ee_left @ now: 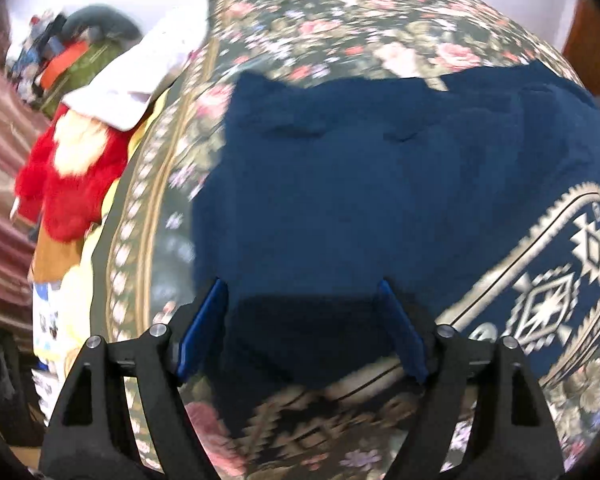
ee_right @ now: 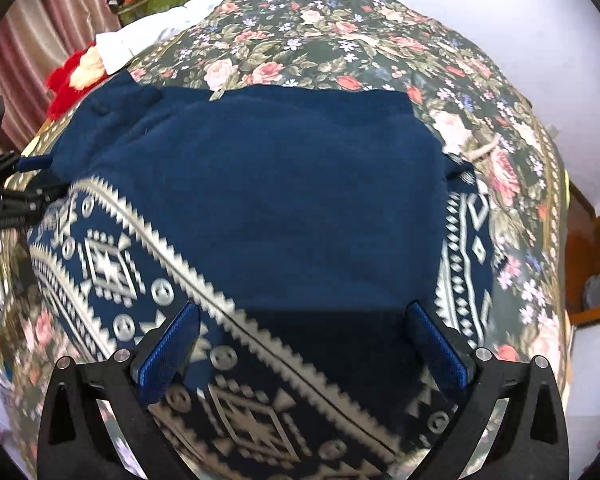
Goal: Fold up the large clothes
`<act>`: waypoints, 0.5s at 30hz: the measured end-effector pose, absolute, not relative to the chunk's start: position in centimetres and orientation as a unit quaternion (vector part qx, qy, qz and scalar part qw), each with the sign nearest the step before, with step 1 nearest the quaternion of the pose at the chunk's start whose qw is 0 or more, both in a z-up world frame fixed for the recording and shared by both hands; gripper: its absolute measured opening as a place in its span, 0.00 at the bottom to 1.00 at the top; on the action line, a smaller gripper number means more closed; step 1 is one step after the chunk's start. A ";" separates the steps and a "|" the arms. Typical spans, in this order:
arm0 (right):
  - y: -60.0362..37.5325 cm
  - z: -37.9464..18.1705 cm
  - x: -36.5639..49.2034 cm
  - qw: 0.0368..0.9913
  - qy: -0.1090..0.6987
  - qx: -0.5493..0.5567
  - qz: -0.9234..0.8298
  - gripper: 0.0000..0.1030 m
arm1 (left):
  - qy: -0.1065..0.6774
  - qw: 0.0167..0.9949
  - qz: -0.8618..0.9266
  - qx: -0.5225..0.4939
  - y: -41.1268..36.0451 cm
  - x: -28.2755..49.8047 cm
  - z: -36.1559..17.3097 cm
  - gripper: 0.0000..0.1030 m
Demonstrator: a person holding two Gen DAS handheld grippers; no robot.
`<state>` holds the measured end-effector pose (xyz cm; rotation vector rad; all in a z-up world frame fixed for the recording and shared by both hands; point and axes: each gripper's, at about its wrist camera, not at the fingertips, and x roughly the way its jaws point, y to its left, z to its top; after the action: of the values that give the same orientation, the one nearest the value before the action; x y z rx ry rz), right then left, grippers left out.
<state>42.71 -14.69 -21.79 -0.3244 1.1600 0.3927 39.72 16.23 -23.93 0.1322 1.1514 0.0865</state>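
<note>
Both the left gripper [ee_left: 302,328] and right gripper [ee_right: 300,354] hang apart, empty, over the navy garment [ee_right: 284,184]; each should pinch a near corner squarely.

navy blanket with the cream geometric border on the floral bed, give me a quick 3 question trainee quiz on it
1. True or false: the left gripper is clamped on the navy fleece blanket with the cream geometric border.
2. What lies under the blanket? A) bare wooden floor B) dark floral bedspread C) white sheet
3. What red item sits past the bed's left edge?

Key
1. False: both it and the right gripper are open above the cloth.
2. B
3. A red and cream plush toy.
</note>
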 end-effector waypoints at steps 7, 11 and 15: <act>-18.0 -21.7 42.7 0.795 0.577 -0.114 0.149 1.00 | 0.531 0.845 0.060 -0.010 19.2 36.2 -22.6 0.77; -18.2 -19.7 42.7 0.801 0.577 -0.090 0.137 1.00 | 0.519 0.850 0.068 -0.057 19.8 34.2 -21.2 0.77; -16.4 -16.3 42.3 0.814 0.549 -0.059 0.179 1.00 | 0.518 0.840 0.053 -0.154 20.2 32.4 -21.2 0.77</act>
<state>42.29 -16.40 -16.34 -0.1251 1.1713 0.3810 32.39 20.21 -21.21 -0.3260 1.0955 0.1124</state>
